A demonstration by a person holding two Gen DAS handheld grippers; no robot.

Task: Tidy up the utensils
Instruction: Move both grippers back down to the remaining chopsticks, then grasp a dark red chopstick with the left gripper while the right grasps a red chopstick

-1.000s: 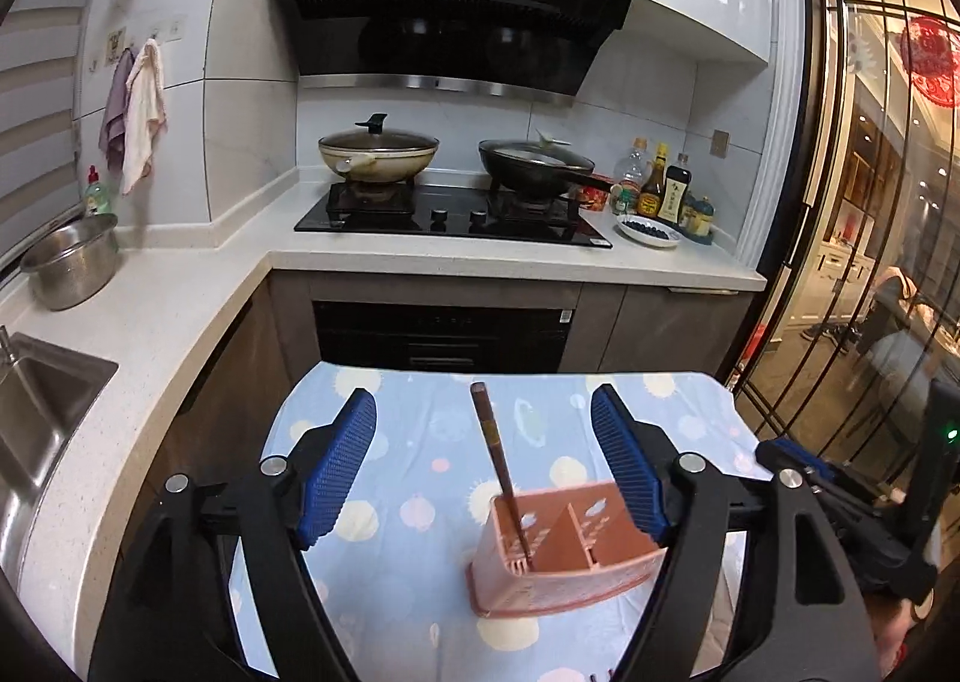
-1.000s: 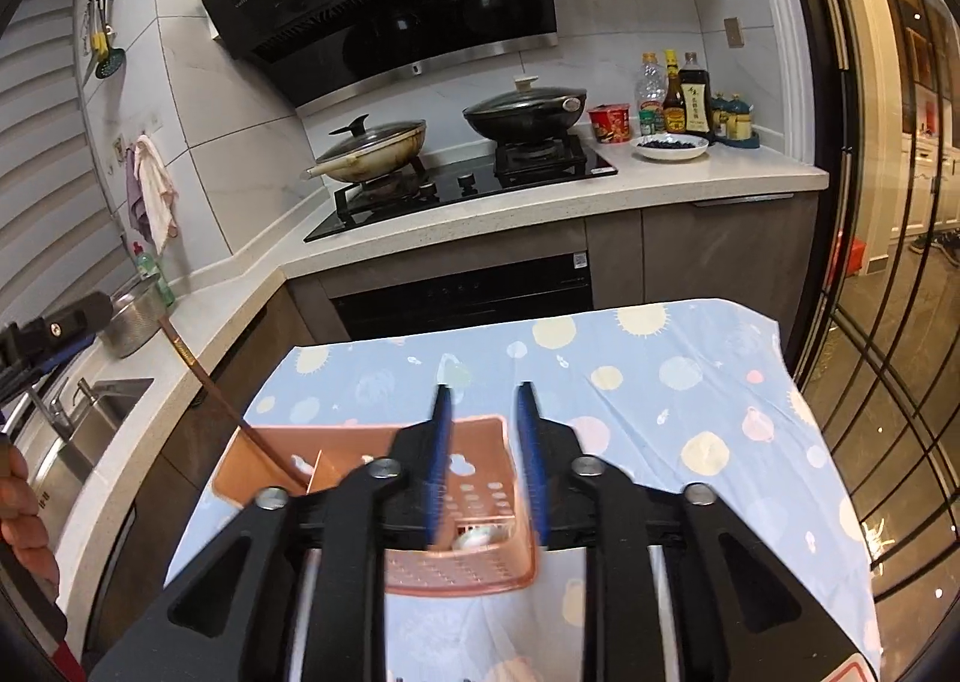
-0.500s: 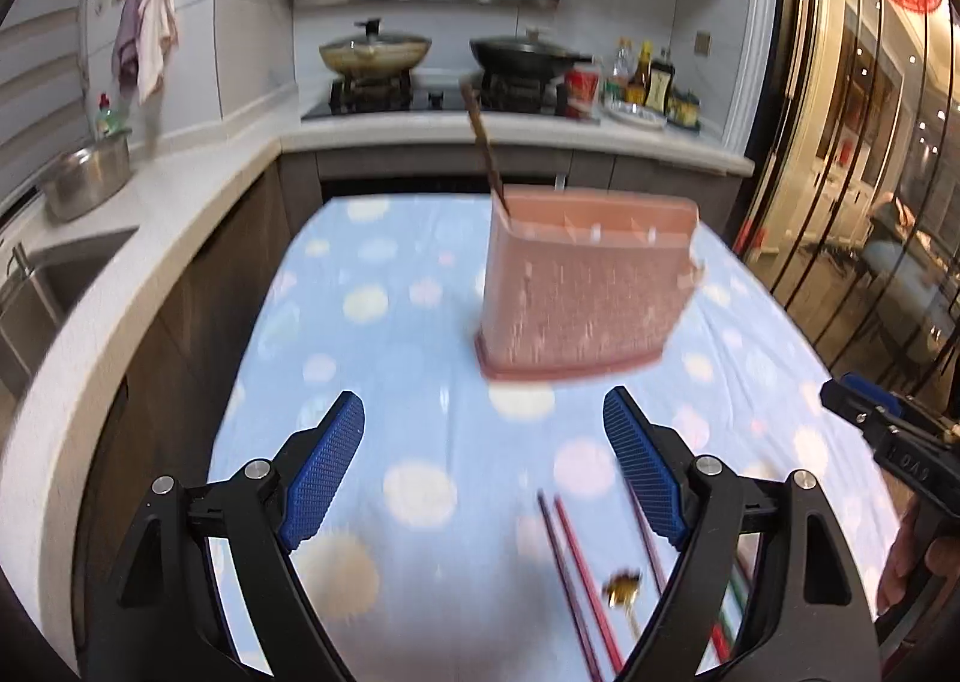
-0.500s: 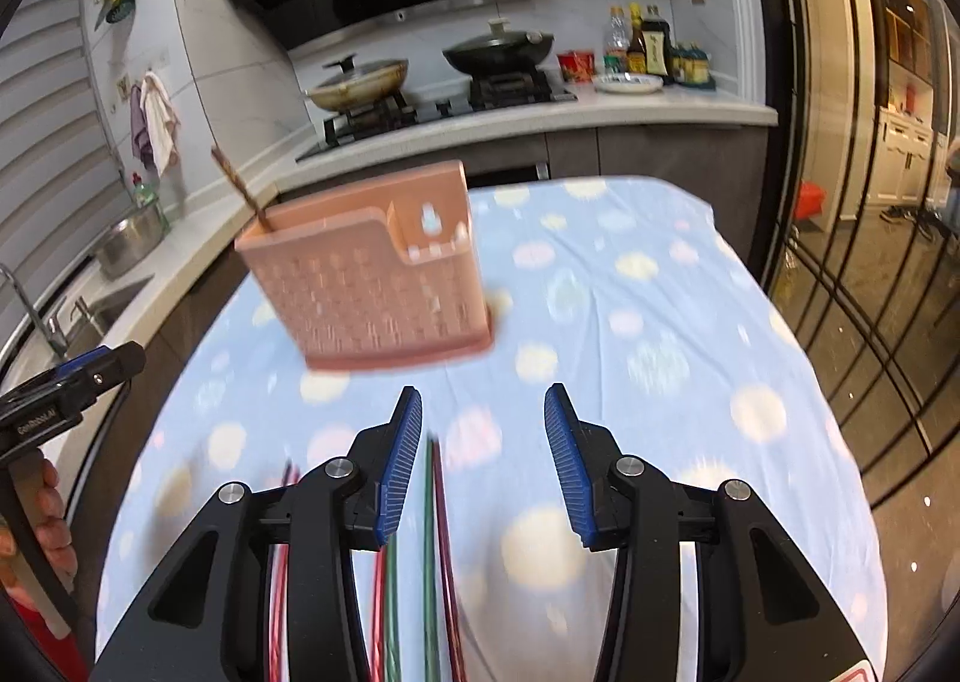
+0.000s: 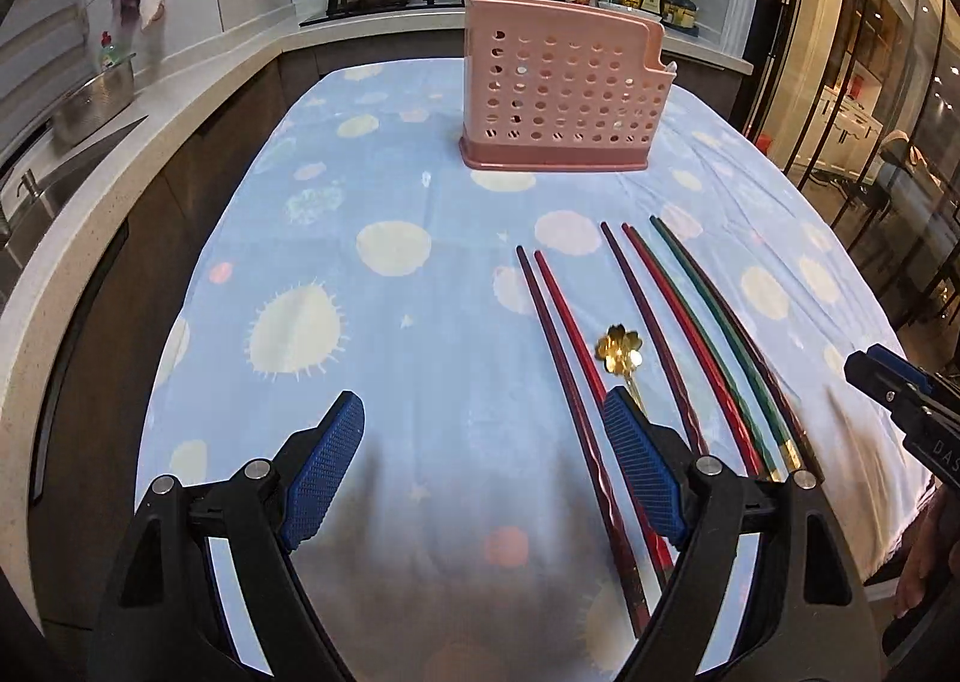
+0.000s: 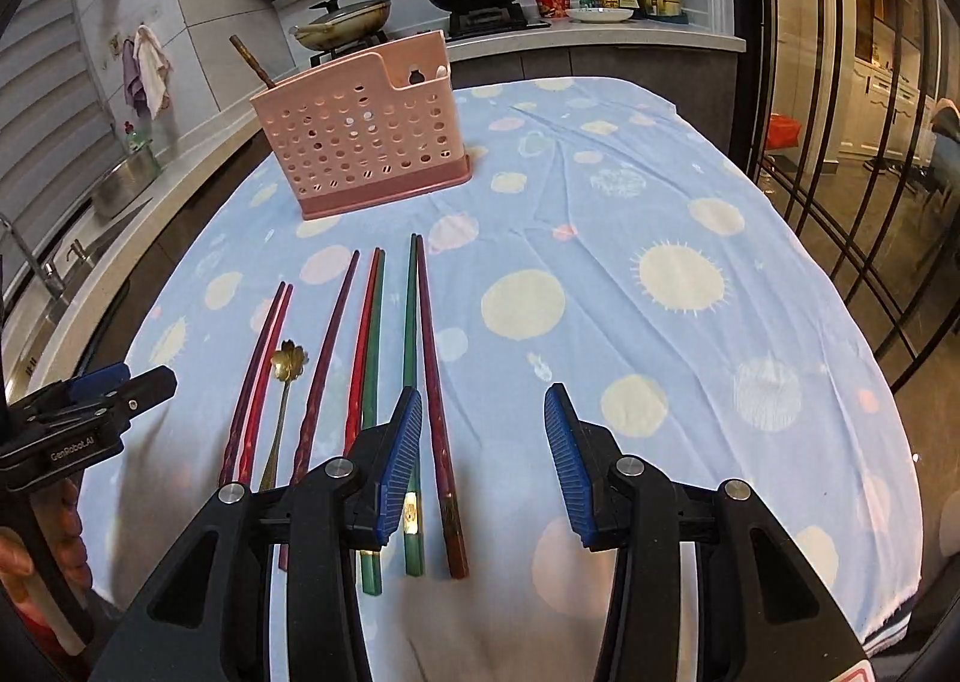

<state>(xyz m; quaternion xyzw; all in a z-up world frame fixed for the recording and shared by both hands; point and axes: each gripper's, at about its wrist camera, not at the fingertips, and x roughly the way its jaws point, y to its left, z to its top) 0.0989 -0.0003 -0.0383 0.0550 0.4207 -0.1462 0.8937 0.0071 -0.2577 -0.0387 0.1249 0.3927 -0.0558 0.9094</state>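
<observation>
Left wrist view: my left gripper (image 5: 483, 457) hangs over the blue spotted tablecloth (image 5: 372, 322), jaws wide apart w/ nothing between them; its right pad sits above the leftmost chopsticks but I can't tell if it touches. Right gripper (image 6: 483, 457) has jaws apart too, narrower gap, only bare cloth between the pads; left pad overlaps a green stick in the picture. Count on the cloth, from the right wrist view: 7 chopsticks (image 6: 414, 370) lying roughly parallel, tips toward the holder — 2 dark red on the far left, then 1 dark purple-red, then a red + green pair touching, then a green + dark red pair touching. 1 small gold spoon (image 6: 282, 406) w/ flower-shaped bowl lies between the left pair and the single stick. 1 pink perforated utensil holder (image 6: 366, 129) stands upright farther back on the table, well apart from the loose pieces, w/ 1 brown chopstick (image 6: 249, 59) leaning out of its left end. Other contents of the holder: can't tell.
</observation>
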